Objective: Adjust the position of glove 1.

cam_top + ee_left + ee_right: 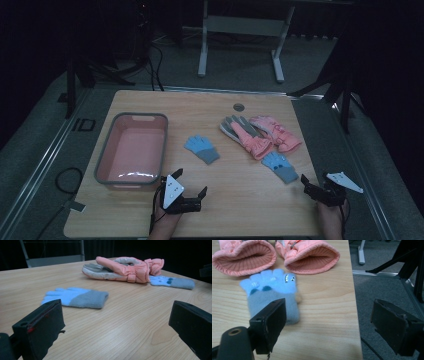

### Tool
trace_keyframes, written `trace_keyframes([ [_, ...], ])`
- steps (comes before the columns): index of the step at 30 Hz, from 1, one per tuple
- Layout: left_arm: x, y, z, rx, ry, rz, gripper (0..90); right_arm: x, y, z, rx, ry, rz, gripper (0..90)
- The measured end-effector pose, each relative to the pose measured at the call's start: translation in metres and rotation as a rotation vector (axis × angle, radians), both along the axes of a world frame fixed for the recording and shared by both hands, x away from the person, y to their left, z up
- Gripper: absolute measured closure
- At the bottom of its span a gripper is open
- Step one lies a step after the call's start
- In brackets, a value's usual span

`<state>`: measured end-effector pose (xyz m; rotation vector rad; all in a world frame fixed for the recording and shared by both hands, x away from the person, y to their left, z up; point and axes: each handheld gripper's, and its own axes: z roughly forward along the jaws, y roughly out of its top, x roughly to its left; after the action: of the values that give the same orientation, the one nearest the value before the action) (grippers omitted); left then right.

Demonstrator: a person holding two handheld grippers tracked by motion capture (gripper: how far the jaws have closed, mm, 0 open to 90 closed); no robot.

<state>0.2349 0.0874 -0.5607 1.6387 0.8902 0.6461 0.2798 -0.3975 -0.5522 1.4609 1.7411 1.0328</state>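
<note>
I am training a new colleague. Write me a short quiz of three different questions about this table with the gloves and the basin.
1. True or false: the pink basin already holds a glove.
2. How many blue knit gloves lie on the wooden table, and which is nearer the left claw?
3. Choose one: the right claw is (a) shut on a glove, (b) open and holding nothing, (c) inside the basin.

Key
1. False; nothing lies in it.
2. Two: the plain blue glove in the middle is nearer the left claw; the blue glove with a face print lies beside the pair of pink ski gloves.
3. (b).
</note>
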Motion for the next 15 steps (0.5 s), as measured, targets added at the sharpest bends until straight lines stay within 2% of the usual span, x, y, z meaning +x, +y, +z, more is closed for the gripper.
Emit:
trace_keyframes([
  [3, 0.000, 0.000, 0.000, -0.002, -0.003, -0.002, 0.0, -0.002, 0.001, 0.004, 0.013, 0.010, 0.009, 13.1],
  [8, 0.000, 0.001, 0.000, -0.011, -0.001, -0.009, 0.0, -0.002, 0.002, 0.012, -0.006, 0.039, -0.013, 12.9],
  [9, 0.000, 0.001, 0.000, -0.011, 0.000, -0.008, 0.0, -0.001, 0.001, 0.013, -0.008, 0.057, -0.009, 12.8],
  [10, 0.000, 0.001, 0.000, -0.011, -0.001, -0.008, 0.0, 0.000, 0.000, 0.017, -0.007, 0.089, -0.004, 12.6],
  [13, 0.000, 0.001, 0.000, -0.007, -0.005, -0.013, 0.0, 0.000, -0.002, 0.027, 0.018, 0.118, -0.001, 12.3],
  [15, 0.000, 0.000, 0.000, -0.005, -0.005, -0.013, 0.0, 0.000, -0.001, 0.037, 0.005, 0.109, -0.007, 12.9],
])
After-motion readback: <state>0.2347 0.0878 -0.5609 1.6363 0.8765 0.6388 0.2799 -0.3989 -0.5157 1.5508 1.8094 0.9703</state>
